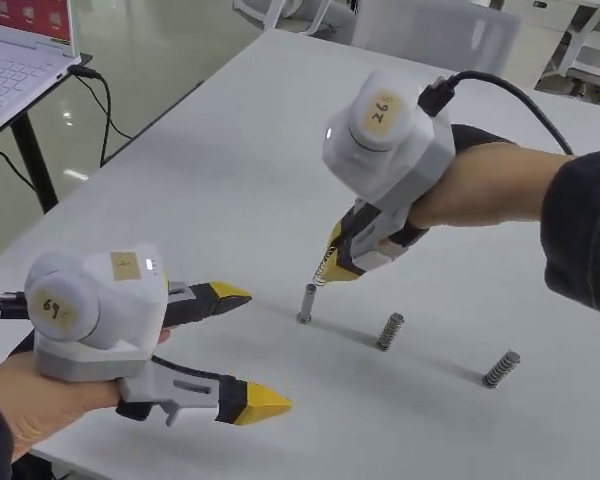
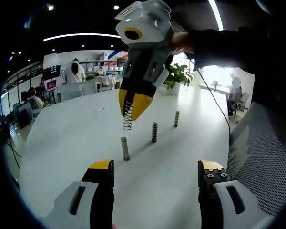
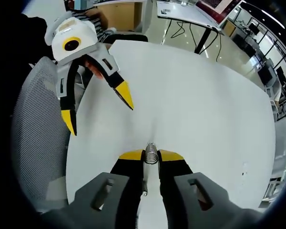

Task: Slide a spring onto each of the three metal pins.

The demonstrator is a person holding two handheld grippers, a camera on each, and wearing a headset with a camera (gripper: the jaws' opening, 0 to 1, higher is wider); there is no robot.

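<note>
At the lower left of the head view, the left tool is held wide open just above the desk. Just to its right, a bare pin is seen upright on the desk. Close above that pin, a spring is gripped by the closed right tool, with its lower end hanging apart from the pin's top. Farther right, a second pin and a third pin are each sleeved by a spring.
</note>
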